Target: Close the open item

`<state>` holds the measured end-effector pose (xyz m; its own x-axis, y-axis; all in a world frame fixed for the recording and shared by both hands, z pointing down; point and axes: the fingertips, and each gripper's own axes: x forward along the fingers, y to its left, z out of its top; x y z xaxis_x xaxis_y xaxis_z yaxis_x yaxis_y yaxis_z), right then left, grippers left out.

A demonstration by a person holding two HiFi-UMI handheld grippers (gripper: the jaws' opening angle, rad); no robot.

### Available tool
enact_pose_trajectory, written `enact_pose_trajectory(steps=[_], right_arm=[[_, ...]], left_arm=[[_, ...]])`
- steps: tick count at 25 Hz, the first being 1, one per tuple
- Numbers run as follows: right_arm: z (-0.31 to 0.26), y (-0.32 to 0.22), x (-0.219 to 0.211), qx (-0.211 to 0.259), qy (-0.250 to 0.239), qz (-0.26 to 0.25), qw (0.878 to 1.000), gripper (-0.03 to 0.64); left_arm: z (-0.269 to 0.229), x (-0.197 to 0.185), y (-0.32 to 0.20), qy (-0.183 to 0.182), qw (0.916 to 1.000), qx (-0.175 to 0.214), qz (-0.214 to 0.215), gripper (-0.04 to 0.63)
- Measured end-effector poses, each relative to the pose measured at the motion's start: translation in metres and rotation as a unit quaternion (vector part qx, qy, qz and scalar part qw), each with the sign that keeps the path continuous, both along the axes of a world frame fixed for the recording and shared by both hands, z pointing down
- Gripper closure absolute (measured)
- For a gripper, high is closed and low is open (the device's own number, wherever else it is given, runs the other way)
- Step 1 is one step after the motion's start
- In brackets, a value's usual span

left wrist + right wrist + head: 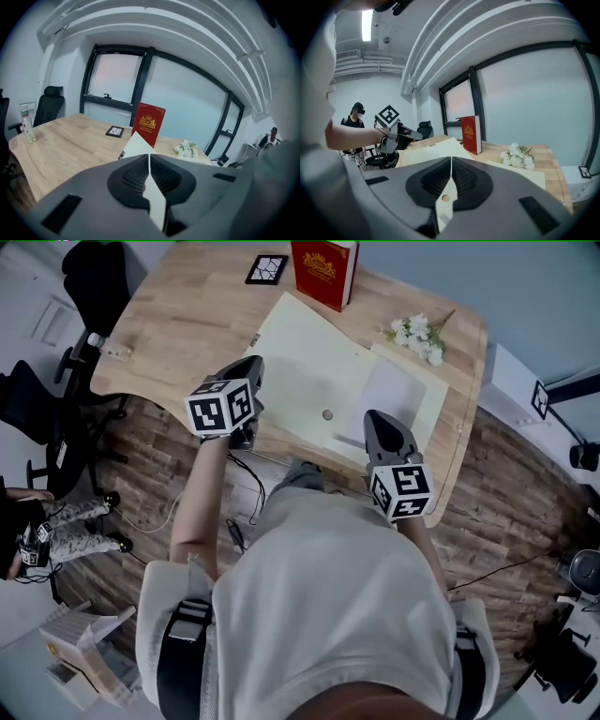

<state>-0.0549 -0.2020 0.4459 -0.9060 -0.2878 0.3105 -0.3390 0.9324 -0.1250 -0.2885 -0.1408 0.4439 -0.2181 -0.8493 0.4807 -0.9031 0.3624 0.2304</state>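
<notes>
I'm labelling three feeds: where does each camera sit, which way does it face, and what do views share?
Head view: on the person's head, steeply down onto the light wooden table; shows torso, forearms, left gripper, right gripper.
Left gripper view: along its jaws, shut on the open cream paper folder, towards the window.
Right gripper view: along its jaws, shut on the folder; left forearm shows.
All share the upright red book.

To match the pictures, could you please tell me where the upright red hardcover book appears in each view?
Head view: the red hardcover book is at top centre.
Left gripper view: the book is mid-frame.
Right gripper view: the book is just right of centre.
Shared landmark: the white flower bunch lies to its right in every view.
</notes>
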Motion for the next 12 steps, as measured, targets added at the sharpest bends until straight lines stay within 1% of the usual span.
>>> enact_pose_trajectory(steps=[7, 12], right_arm=[[0.0, -0.007, -0.016, -0.009, -0.002, 0.006, 1.0, 0.597], [0.004, -0.01, -0.02, -0.014, 0.004, 0.008, 1.0, 0.597]], left_arm=[[0.009, -0.037, -0.009, 0.025, 0.9984, -0.041, 0.03, 0.574], [0.024, -0.053, -0.011, 0.054, 0.9943, -0.074, 0.055, 0.574]])
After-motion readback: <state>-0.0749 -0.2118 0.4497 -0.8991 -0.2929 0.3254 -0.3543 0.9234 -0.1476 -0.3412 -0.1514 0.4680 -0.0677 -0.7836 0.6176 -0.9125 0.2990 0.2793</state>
